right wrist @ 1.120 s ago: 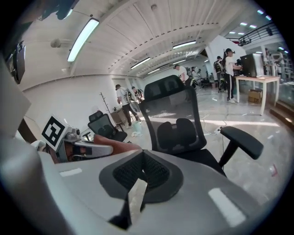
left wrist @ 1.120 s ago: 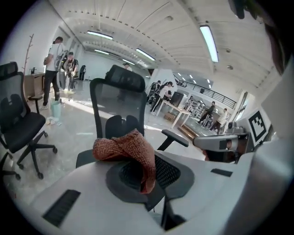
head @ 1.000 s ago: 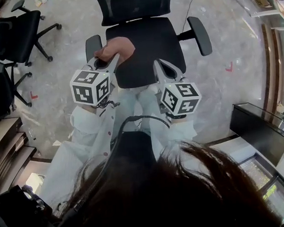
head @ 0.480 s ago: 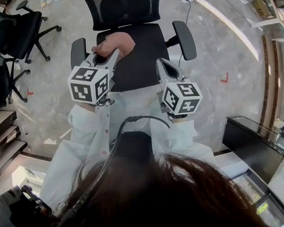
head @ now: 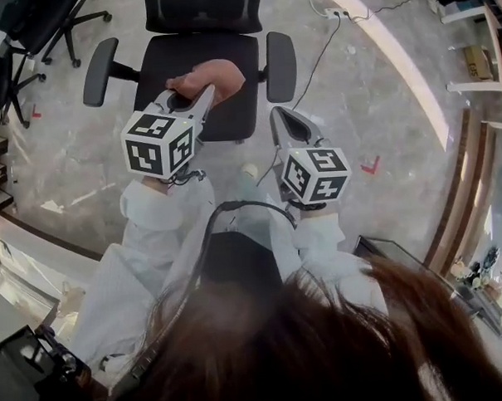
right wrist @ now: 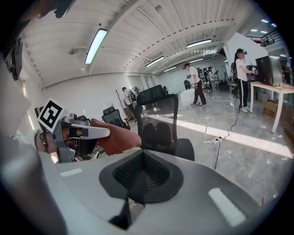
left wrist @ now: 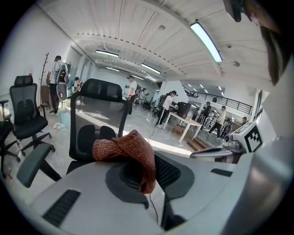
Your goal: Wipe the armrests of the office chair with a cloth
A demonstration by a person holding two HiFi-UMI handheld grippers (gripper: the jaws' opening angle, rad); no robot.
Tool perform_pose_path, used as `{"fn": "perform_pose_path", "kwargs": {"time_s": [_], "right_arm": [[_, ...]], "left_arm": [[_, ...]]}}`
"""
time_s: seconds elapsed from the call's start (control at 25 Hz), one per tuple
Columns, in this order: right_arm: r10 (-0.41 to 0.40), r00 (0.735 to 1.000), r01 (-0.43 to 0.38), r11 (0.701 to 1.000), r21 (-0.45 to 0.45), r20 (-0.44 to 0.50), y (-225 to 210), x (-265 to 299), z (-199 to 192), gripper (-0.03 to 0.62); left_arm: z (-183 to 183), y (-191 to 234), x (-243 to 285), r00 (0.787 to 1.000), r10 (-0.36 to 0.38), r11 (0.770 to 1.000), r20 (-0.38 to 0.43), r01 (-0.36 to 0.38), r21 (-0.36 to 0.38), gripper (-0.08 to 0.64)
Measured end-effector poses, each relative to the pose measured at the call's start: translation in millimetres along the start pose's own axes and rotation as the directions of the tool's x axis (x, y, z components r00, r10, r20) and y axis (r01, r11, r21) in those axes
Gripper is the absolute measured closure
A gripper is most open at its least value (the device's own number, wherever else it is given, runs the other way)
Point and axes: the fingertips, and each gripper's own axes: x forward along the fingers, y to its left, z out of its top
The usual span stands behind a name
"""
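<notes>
The black office chair stands ahead of me, with its left armrest and right armrest both bare. My left gripper hovers over the seat's front, shut on a salmon knitted cloth. In the left gripper view the cloth bunches over the left gripper, with the chair behind it. My right gripper is shut and holds nothing, apart from the chair, near the right armrest. The right gripper view shows its own right gripper, the cloth and the chair.
More black office chairs stand at the upper left. A power strip with cable lies on the floor beyond the chair. A glass-topped cabinet is at my right. Several people and a table are far off.
The chair has slid up and left in the head view and now faces me squarely. Both grippers keep their places; the left one still grips the cloth.
</notes>
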Motion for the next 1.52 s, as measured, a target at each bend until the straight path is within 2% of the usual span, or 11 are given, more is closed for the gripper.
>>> {"fn": "perform_pose_path", "kwargs": {"time_s": [0.28,0.48,0.64,0.76,0.96,1.04,1.12,1.2,1.32,1.52], "right_arm": [[-0.037,0.999,0.037,0.998,0.054,0.007,-42,-28,-2,0.591],[-0.059,0.998,0.059,0.995,0.077,-0.007,-70,-31,-6,0.591],[-0.060,0.997,0.066,0.992,0.108,-0.050,-90,-20,-17,0.591],[-0.071,0.993,0.082,0.990,0.112,-0.093,-99,-9,-25,0.591],[-0.055,0.988,0.060,0.998,0.032,-0.142,-114,16,-27,0.591],[-0.052,0.985,0.058,0.998,0.034,-0.163,-121,21,-34,0.591],[-0.060,0.981,0.074,0.995,0.071,-0.183,-127,19,-44,0.591],[-0.059,0.981,0.079,0.992,0.102,-0.184,-132,19,-48,0.591],[-0.046,0.984,0.066,0.991,0.112,-0.173,-134,19,-46,0.591],[-0.045,0.984,0.065,0.992,0.110,-0.172,-138,22,-43,0.591]], "left_arm": [[2,-49,40,0.997,-0.041,0.998,-0.062,0.043,0.040,0.525],[11,-60,83,0.995,-0.079,0.997,-0.064,0.080,0.010,0.525],[15,-49,139,0.993,-0.092,0.995,-0.070,0.089,-0.040,0.525],[13,-38,186,0.991,-0.097,0.995,-0.095,0.093,-0.046,0.525],[21,-9,270,0.988,-0.083,0.992,-0.128,0.070,-0.106,0.525],[21,-8,296,0.986,-0.099,0.987,-0.137,0.079,-0.140,0.525],[10,-14,315,0.979,-0.130,0.979,-0.159,0.101,-0.176,0.525],[-9,-17,327,0.964,-0.142,0.976,-0.225,0.099,-0.195,0.525],[-43,-14,330,0.927,-0.127,0.984,-0.352,0.073,-0.161,0.525],[-63,-13,318,0.909,-0.139,0.980,-0.393,0.068,-0.189,0.525]]}}
